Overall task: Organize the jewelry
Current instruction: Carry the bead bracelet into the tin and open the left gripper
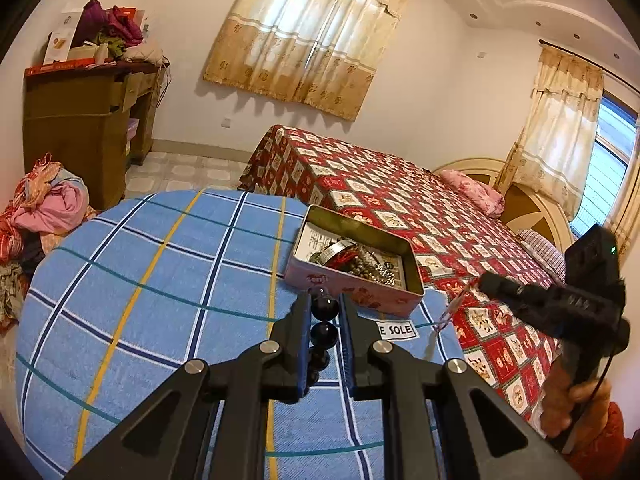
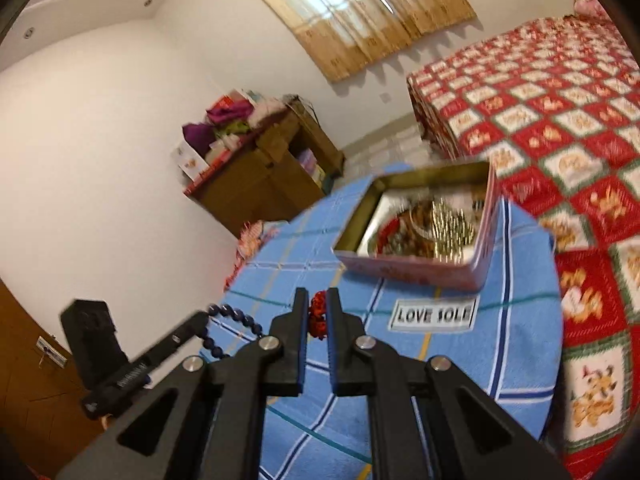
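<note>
My left gripper [image 1: 324, 300] is shut on a dark bead bracelet [image 1: 323, 330], held above the blue checked cloth just in front of the open pink tin [image 1: 404, 254]. The tin holds a tangle of jewelry [image 1: 360, 264]. My right gripper [image 2: 318, 300] is shut on a red beaded piece [image 2: 318, 314], held above the cloth in front of the tin [image 2: 486, 232]. The left gripper [image 2: 208, 314] with the dark bead bracelet [image 2: 236, 316] shows at the left of the right wrist view. The right gripper [image 1: 486, 280] shows at the right of the left wrist view.
The round table has a blue checked cloth [image 1: 160, 280] with a "LOVE SOLE" label [image 2: 434, 314]. A bed with a red patterned cover [image 1: 400, 192] lies behind. A brown cabinet [image 1: 80, 120] piled with clothes stands by the wall, with a clothes heap [image 1: 44, 208] beside it.
</note>
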Demonstrator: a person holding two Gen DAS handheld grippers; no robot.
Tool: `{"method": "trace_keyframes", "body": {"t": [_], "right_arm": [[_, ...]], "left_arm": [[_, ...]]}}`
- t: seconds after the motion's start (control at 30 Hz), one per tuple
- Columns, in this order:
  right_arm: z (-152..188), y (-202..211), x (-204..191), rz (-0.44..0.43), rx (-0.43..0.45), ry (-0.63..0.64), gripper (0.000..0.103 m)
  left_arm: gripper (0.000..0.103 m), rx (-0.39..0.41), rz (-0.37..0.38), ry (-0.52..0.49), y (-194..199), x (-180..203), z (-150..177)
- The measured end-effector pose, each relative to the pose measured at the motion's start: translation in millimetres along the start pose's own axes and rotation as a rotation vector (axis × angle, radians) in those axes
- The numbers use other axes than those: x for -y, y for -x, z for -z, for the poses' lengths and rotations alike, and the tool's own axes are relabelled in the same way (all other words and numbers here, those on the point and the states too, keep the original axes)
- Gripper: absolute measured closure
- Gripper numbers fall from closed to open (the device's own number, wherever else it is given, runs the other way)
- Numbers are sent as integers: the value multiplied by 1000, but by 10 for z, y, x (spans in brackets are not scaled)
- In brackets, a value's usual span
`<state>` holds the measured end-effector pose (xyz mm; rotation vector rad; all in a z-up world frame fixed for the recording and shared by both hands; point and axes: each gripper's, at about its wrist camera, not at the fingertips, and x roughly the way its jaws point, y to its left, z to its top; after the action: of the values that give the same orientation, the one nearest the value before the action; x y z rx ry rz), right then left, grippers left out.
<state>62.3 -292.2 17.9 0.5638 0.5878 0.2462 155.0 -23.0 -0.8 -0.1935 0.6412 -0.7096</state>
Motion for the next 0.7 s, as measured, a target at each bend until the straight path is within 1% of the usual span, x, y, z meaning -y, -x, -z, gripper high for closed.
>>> {"method": "trace_keyframes", "body": {"t": [0.17, 0.33, 0.5, 0.63, 0.7], "right_arm": [[-248, 144, -24, -8, 49, 28, 92], [-492, 185, -1, -3, 96, 57, 92], [-741, 69, 103, 17, 121, 72, 92], [-830, -86, 236, 43, 113, 72, 92], [-858, -186, 321, 73, 112, 78, 92]], "left_arm": [[90, 10, 11, -27, -28, 95, -76], [90, 19, 29, -59, -132, 211, -221], [90, 28, 42, -96, -334, 334, -399], [90, 30, 61, -108, -549, 392, -538], [90, 31, 72, -107, -654, 413, -596]]}}
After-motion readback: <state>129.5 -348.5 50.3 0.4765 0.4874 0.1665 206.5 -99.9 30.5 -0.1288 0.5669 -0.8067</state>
